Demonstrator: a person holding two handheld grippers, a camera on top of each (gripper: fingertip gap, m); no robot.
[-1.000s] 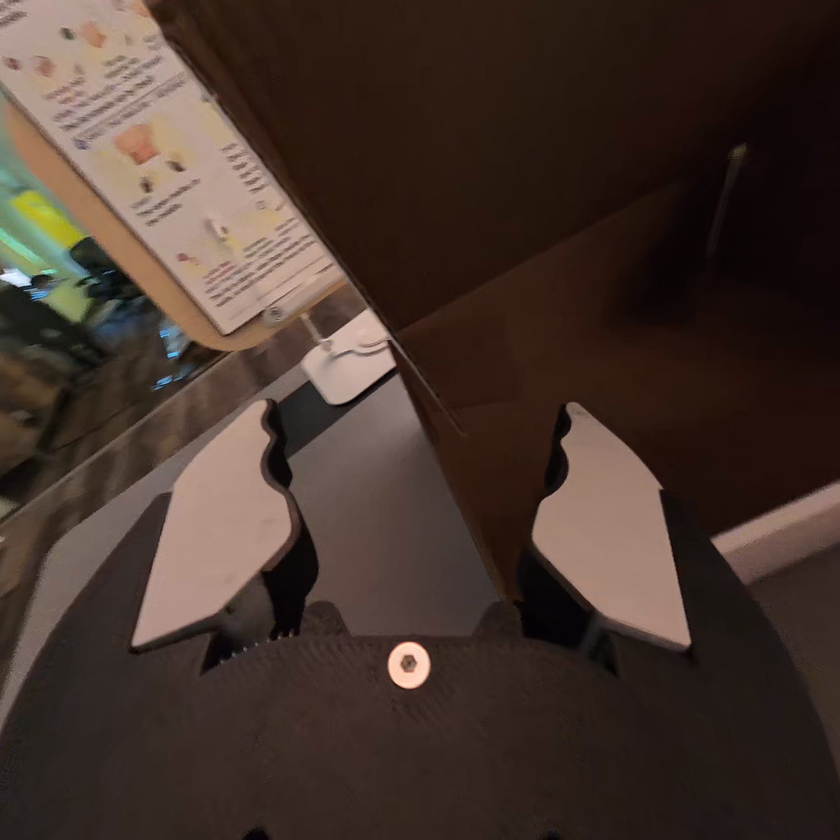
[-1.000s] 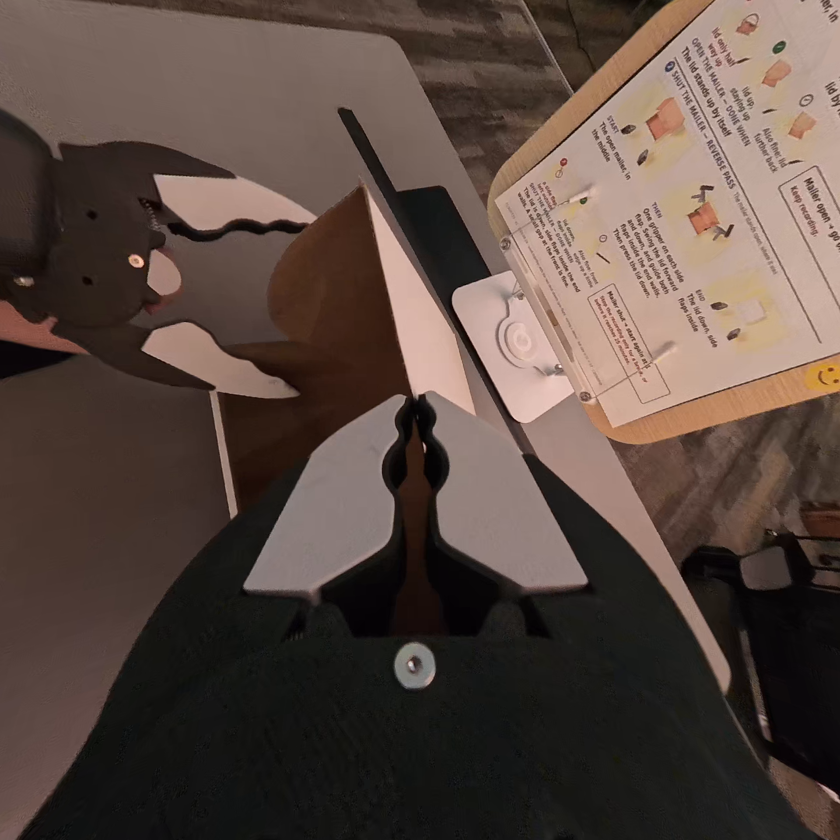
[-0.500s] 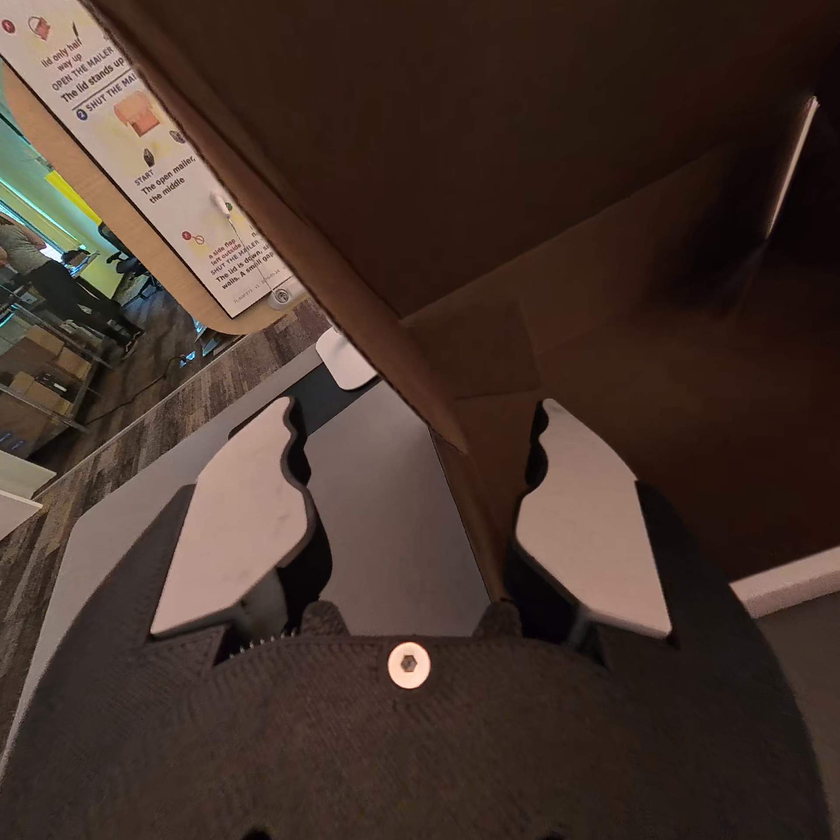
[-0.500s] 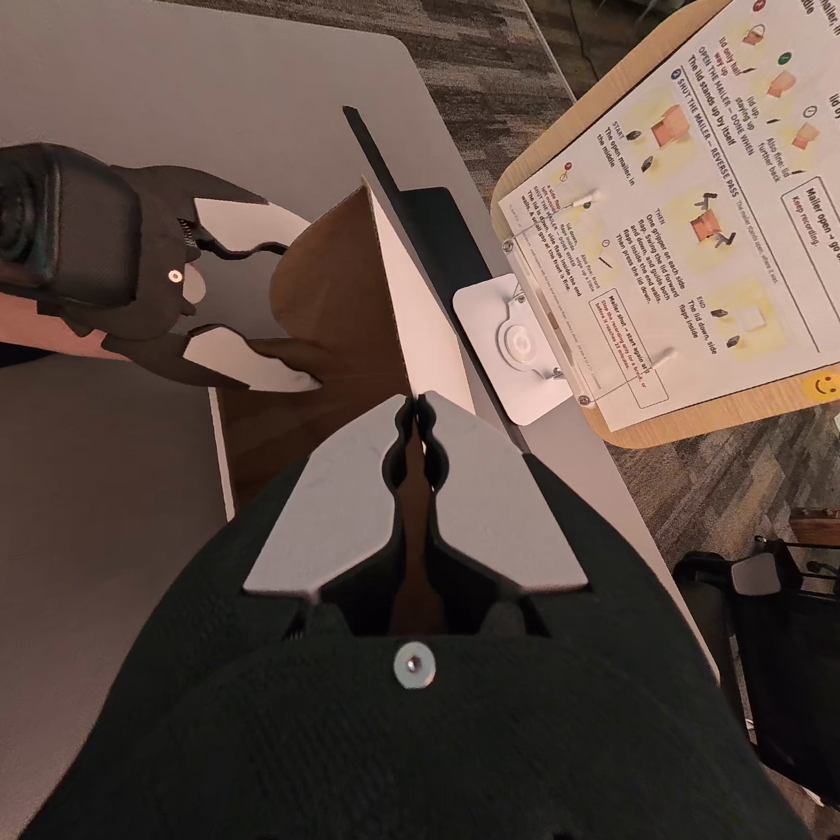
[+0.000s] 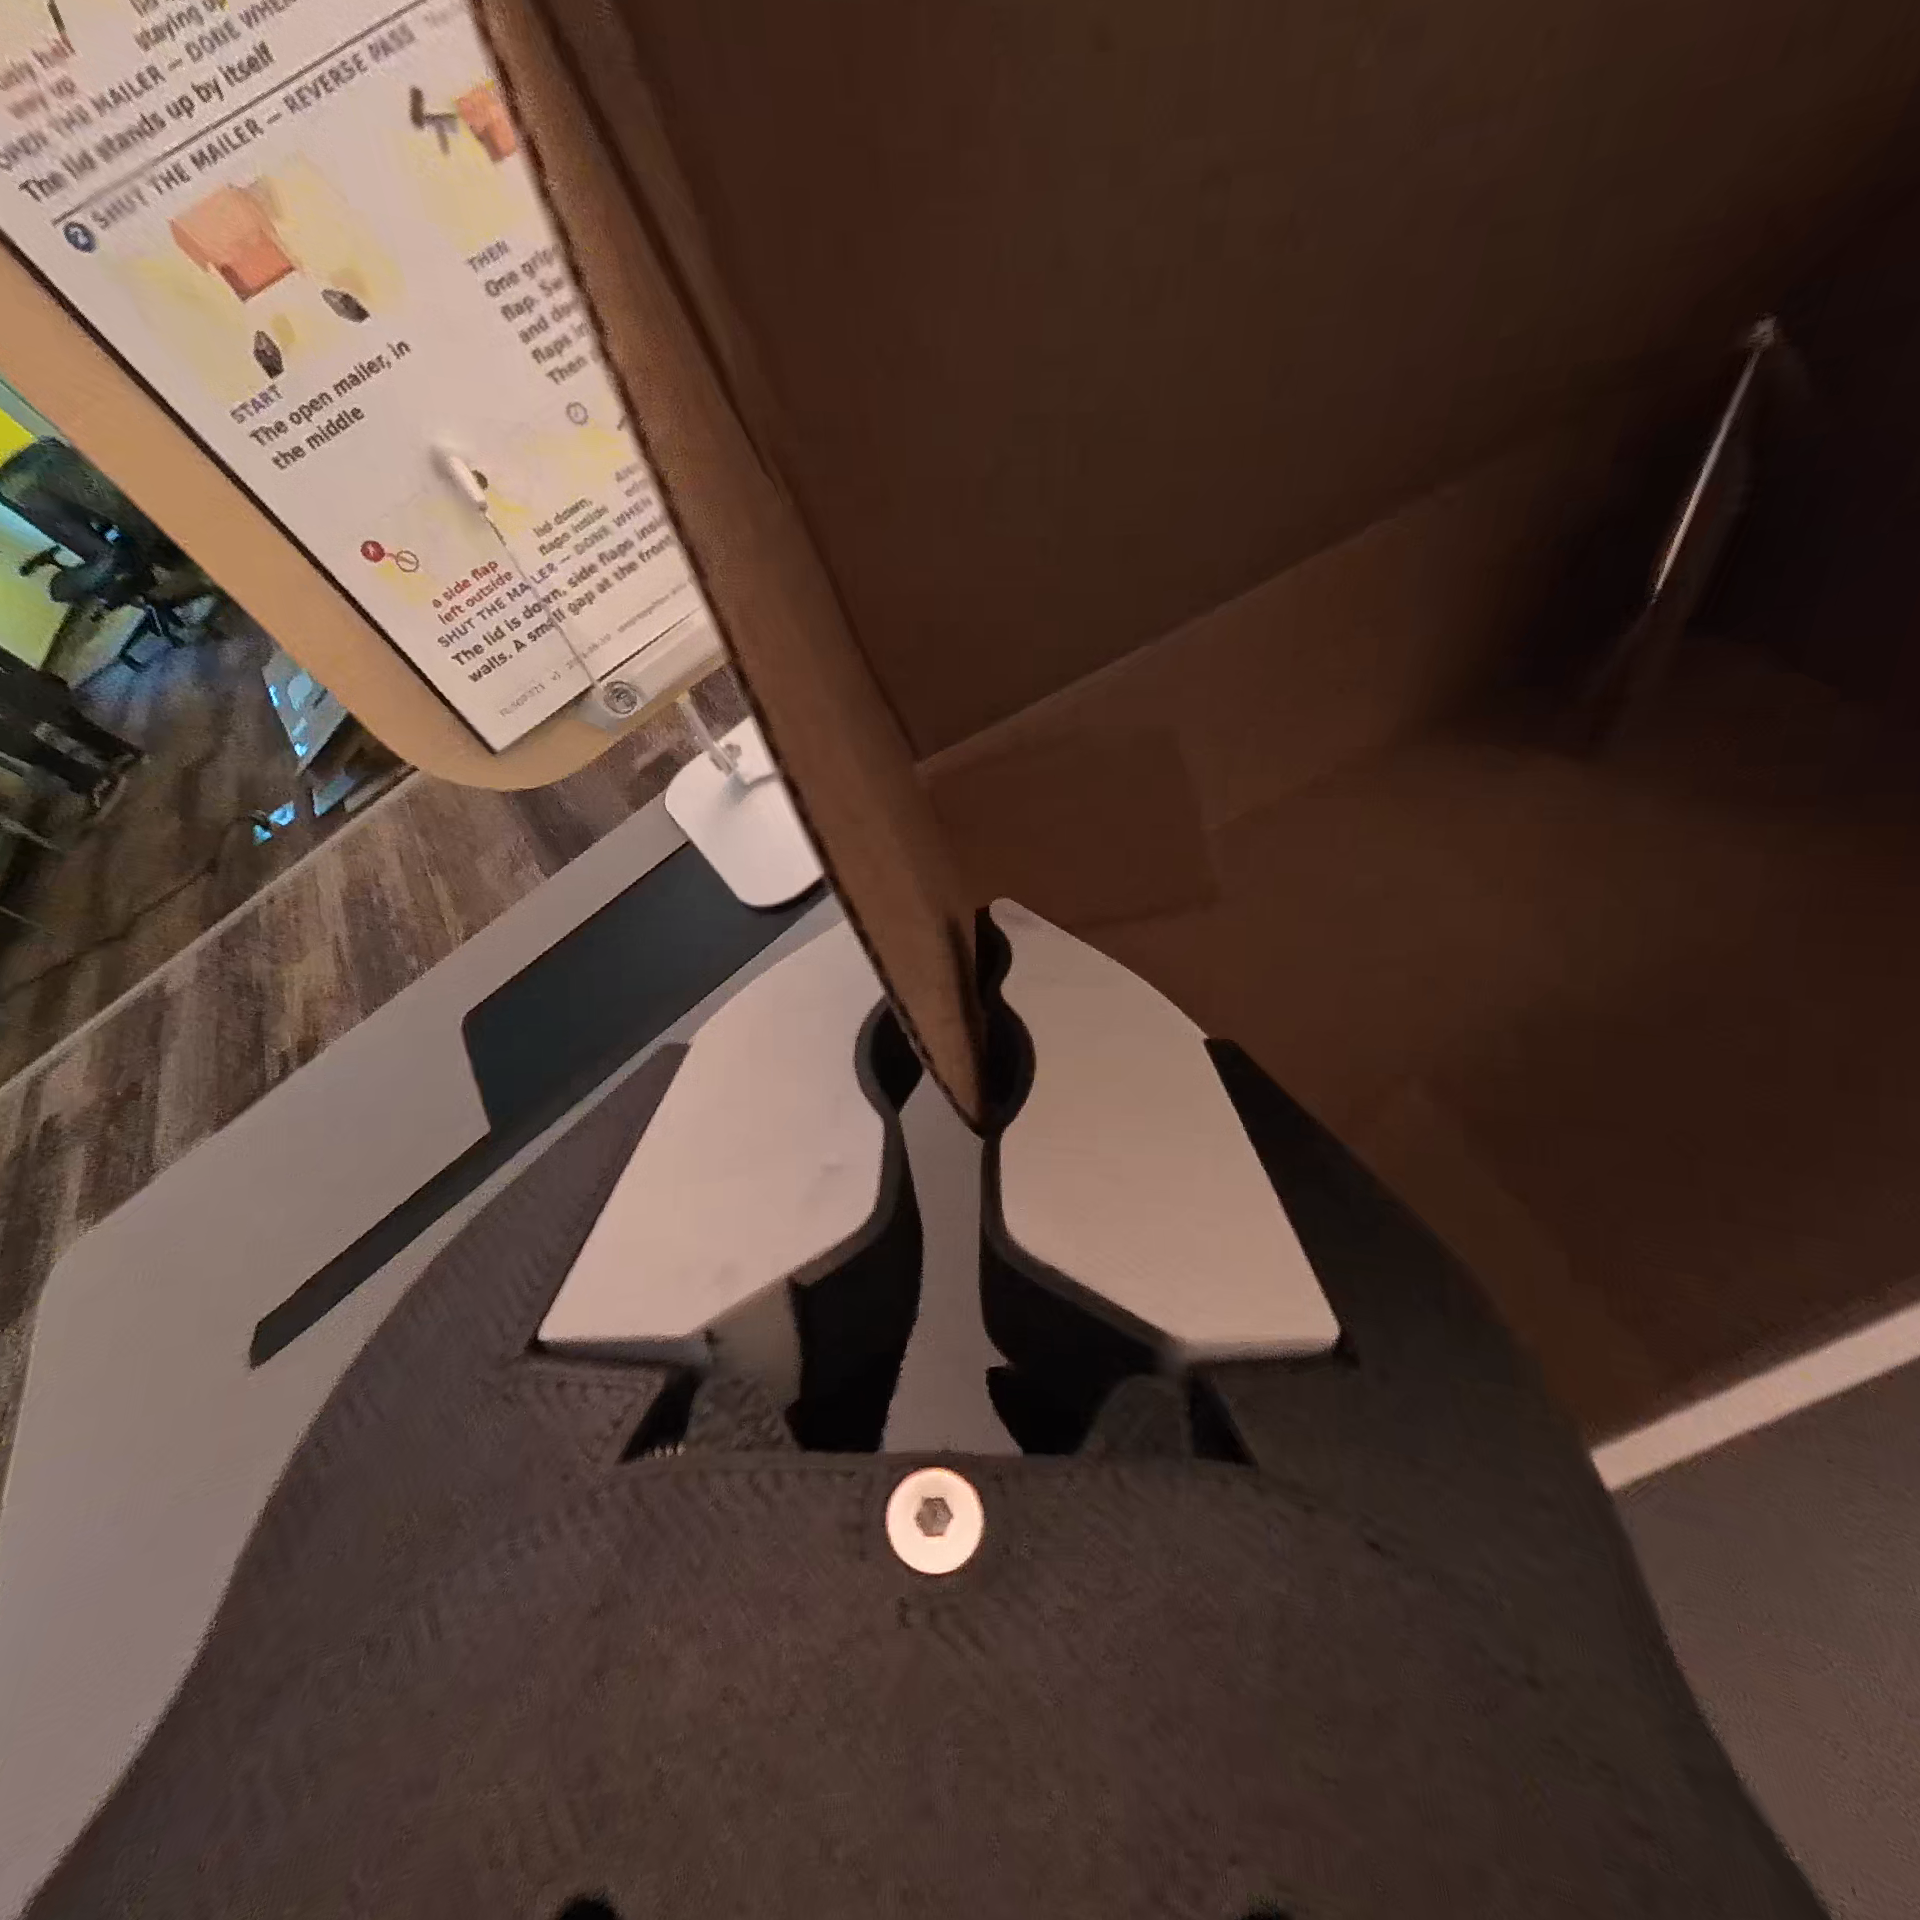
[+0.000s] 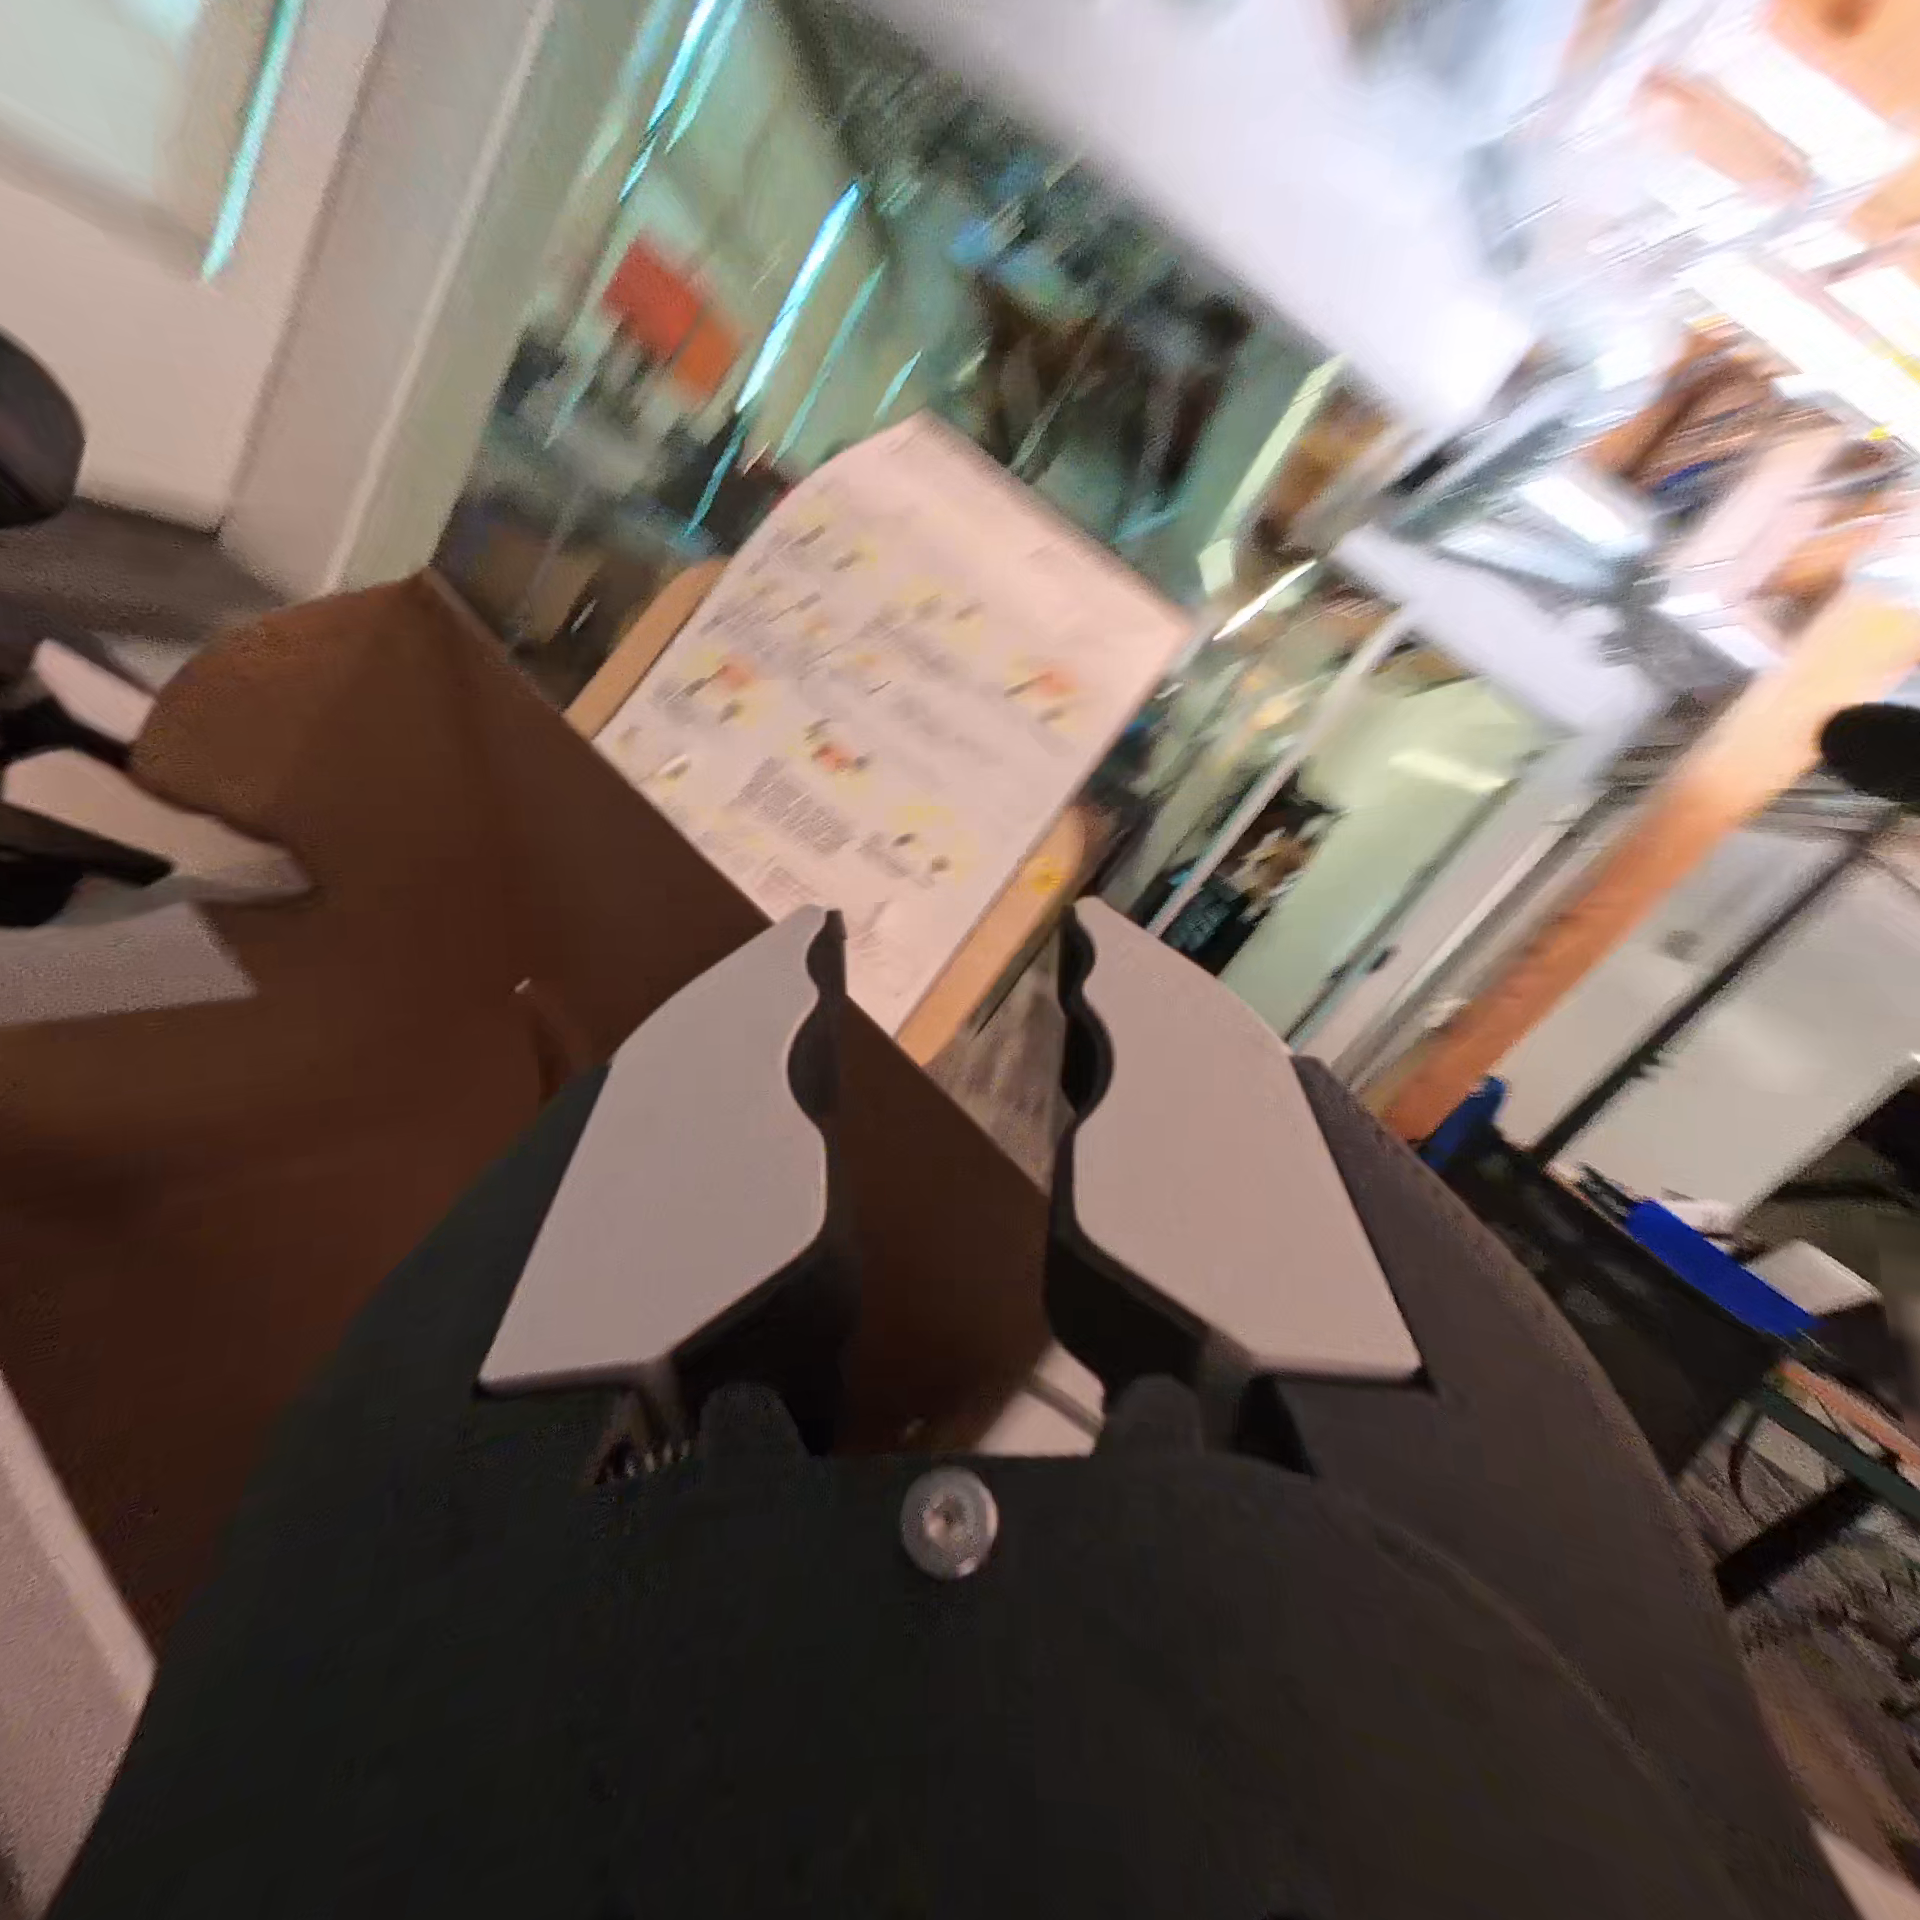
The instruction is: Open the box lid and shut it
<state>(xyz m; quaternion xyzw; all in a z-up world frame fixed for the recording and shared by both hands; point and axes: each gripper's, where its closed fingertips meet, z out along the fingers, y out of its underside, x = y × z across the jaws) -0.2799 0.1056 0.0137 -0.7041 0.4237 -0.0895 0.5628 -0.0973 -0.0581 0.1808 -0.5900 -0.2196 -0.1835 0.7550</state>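
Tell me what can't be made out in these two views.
- Left wrist view: the lid fills the frame, hiding the box's far side and the right hand-held gripper.
- Right wrist view: motion blur smears the instruction sheet and room.
- Left hand-held gripper: only a blurred fragment at that view's left edge.

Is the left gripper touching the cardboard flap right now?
Touching. The left wrist view shows the left gripper closed on the cardboard flap, whose lower corner sits pinched between its fingers.
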